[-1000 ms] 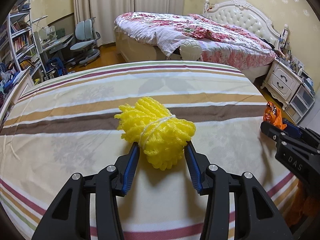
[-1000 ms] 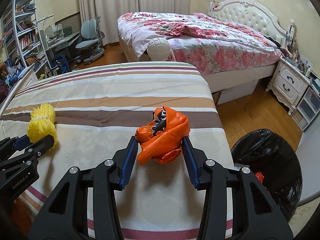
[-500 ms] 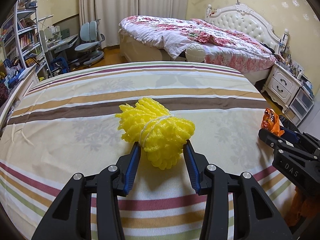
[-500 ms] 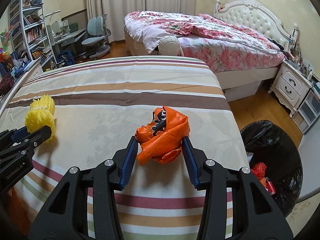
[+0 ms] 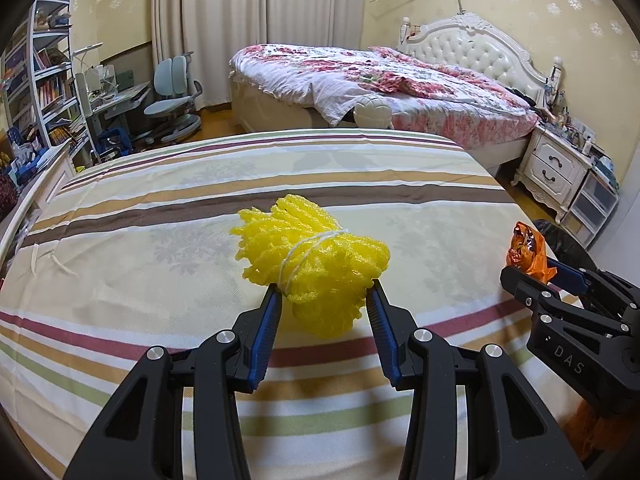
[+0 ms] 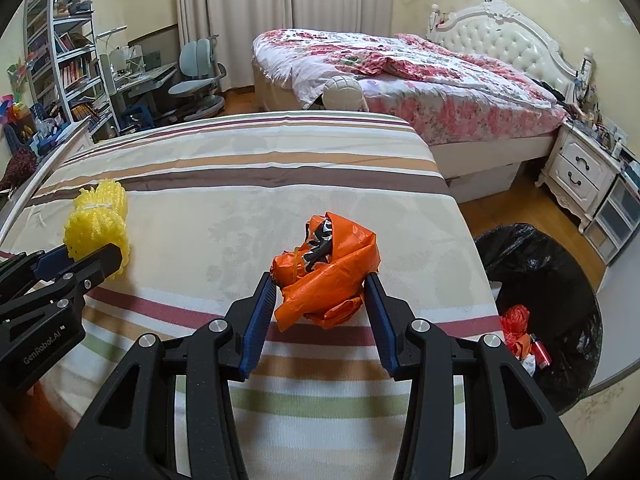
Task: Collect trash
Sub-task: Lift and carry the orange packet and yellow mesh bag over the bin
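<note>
the yellow foam net [image 5: 316, 270] was pinched in the left gripper [image 5: 325, 300], up off the striped bed [image 5: 160, 216]. the orange bag [image 6: 326, 270] was pinched in the right gripper [image 6: 320, 290]. both seemed held tight for the black bin [image 6: 560, 280] nearby.

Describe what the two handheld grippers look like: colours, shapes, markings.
Both are matte black plastic with angular, cut-out frames and silver round bolts. The left gripper and right gripper each have two fingers lined with ribbed blue pads. White lettering: "GenRobot.AI" on the left, "DAS" on the right.
</note>
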{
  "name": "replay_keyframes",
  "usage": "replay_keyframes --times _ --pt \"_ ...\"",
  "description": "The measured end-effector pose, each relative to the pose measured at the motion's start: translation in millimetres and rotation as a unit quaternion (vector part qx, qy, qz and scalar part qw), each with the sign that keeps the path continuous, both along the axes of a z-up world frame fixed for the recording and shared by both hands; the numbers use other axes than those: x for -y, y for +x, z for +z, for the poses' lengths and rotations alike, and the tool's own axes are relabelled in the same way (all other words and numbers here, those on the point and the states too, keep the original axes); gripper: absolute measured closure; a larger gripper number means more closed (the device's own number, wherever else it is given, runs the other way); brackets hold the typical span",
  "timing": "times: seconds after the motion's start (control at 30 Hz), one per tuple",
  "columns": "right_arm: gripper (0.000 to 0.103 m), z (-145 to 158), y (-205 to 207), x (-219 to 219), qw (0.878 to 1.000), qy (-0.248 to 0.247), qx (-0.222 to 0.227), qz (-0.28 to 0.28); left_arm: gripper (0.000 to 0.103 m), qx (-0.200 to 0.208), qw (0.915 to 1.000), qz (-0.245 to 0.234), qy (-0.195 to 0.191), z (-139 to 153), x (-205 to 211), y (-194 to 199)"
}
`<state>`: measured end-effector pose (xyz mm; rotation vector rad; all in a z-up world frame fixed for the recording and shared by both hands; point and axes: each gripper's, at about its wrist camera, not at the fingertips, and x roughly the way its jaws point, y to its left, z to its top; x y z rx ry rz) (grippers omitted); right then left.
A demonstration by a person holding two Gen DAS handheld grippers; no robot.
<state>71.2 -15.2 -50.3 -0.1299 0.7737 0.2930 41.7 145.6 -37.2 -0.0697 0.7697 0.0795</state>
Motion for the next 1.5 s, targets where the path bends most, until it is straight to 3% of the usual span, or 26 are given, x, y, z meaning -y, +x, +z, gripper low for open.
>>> replay_keyframes --times 0.5,1.0,1.5 --pt "0.059 18 -22 56 0.998 0.01 0.031 -0.056 0.059 0.031 0.9977 -0.06 -0.005 11 51 -7" --pt "0.059 26 -9 155 0.984 0.006 0.056 -0.169 0.059 0.071 0.9853 -0.155 -0.004 25 141 12" --pt "0.058 16 22 208 0.975 0.006 0.055 -0.215 0.059 0.057 0.9777 -0.202 0.012 10 213 57"
